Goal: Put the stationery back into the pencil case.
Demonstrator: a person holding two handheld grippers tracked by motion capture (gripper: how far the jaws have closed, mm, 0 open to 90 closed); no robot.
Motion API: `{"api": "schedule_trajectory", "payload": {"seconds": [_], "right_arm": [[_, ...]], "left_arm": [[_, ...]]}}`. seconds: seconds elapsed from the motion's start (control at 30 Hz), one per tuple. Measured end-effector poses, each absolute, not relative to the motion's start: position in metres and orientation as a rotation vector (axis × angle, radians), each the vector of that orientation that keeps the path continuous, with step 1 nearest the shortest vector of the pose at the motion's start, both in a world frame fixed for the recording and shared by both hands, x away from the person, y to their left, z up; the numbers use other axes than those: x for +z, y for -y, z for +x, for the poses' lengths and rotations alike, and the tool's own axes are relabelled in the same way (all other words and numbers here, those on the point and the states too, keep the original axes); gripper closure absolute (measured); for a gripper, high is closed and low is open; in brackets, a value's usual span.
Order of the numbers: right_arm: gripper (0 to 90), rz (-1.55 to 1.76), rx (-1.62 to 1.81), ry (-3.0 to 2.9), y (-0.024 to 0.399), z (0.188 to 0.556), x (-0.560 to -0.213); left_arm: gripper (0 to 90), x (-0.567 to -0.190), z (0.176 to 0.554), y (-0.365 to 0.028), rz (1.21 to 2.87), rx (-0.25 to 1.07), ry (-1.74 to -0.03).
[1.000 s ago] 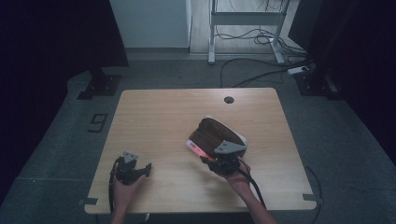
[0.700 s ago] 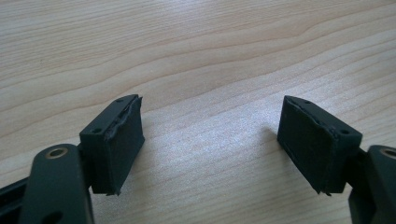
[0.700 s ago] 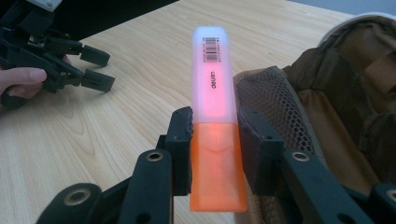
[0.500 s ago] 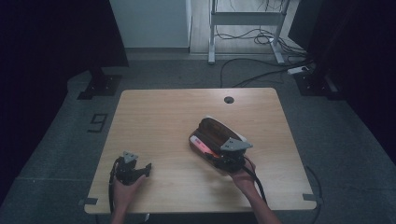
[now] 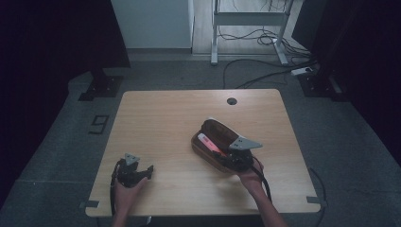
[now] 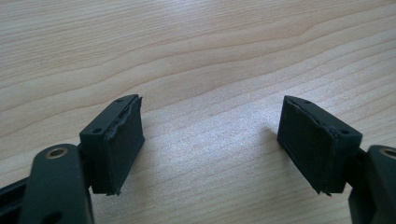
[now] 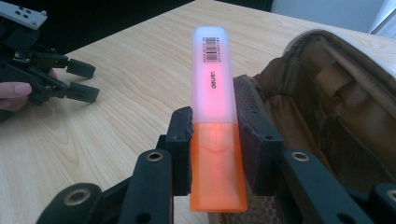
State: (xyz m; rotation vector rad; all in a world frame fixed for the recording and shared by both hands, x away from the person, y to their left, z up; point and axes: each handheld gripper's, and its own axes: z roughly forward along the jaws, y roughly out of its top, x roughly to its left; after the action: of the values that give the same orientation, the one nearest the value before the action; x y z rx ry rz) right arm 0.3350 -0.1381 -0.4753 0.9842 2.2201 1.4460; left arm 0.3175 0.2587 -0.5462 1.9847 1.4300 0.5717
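A light wooden table (image 5: 161,118) with rounded corners carries everything here — its grain runs lengthwise, plain in the left gripper view. Near the far edge, about midway along, sits a small dark round opening (image 5: 231,101), probably a cable hole, though it is too small to tell for sure. On the right half of the top lies a brown pencil case (image 5: 215,137), open, its mouth gaping upward — the inside shows mesh and brown lining in the right gripper view. The table stands on a grey carpeted floor (image 5: 71,142).

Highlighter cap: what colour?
Translucent pink cap, orange body; clearest in the right gripper view.
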Motion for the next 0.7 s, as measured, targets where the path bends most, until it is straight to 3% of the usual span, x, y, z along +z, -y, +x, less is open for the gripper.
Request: {"api": "schedule_trajectory", "payload": {"seconds": [0.7], "right_arm": [[65.7,1.031,1.449,-2.16,0.158,0.343,-0.473]], "left_arm": [[22.4,-0.546,0.317,-0.259,1.984,0.571,-1.43]]}}
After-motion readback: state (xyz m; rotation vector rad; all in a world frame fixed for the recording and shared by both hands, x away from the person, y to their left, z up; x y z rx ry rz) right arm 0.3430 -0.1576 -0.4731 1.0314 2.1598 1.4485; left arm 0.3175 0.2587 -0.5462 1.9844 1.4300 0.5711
